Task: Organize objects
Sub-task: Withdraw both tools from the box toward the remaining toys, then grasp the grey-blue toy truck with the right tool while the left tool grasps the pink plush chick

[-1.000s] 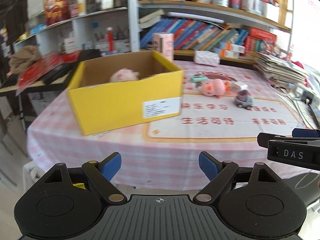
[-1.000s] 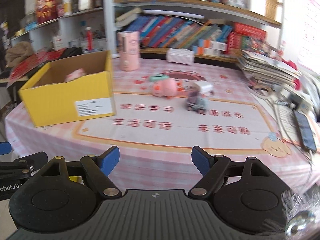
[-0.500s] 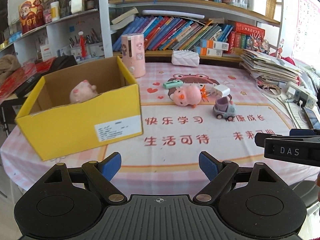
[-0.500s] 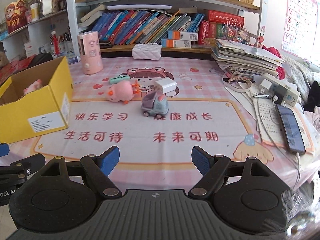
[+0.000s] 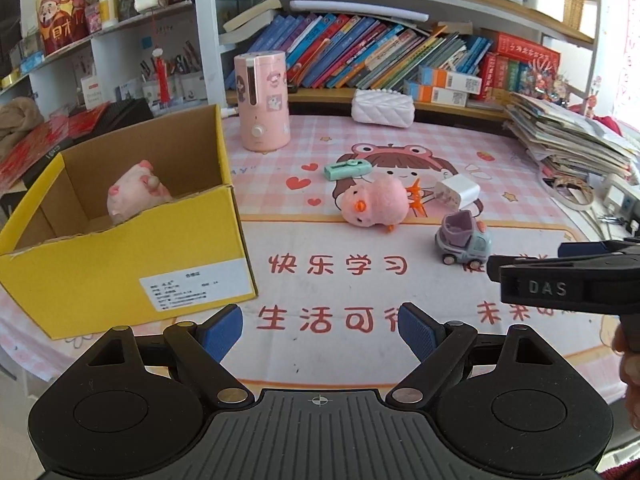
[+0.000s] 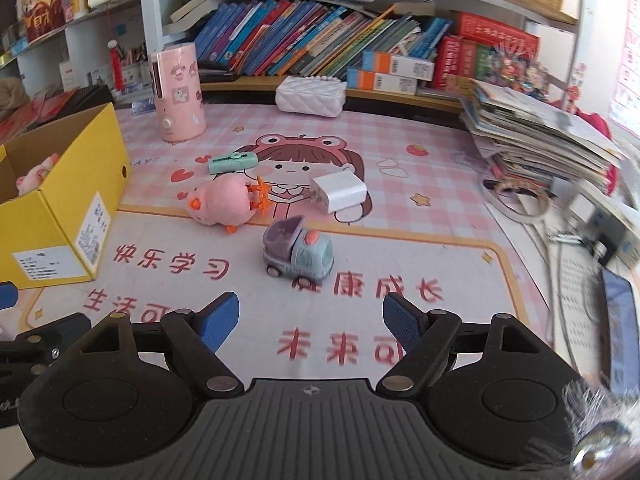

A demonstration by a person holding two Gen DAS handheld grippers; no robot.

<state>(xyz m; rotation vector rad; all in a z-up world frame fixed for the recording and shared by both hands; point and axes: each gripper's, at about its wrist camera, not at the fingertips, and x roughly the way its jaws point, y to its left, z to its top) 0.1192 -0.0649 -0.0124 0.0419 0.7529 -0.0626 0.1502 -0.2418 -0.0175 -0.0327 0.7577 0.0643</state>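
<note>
Lying well beyond open jaws: toy truck.

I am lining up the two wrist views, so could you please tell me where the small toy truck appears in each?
Left wrist: toy truck sits right of centre, just right of the pink plush chick.
Right wrist: toy truck sits near centre, below and right of the chick.
Shared landmark: the yellow box at the left.
</note>
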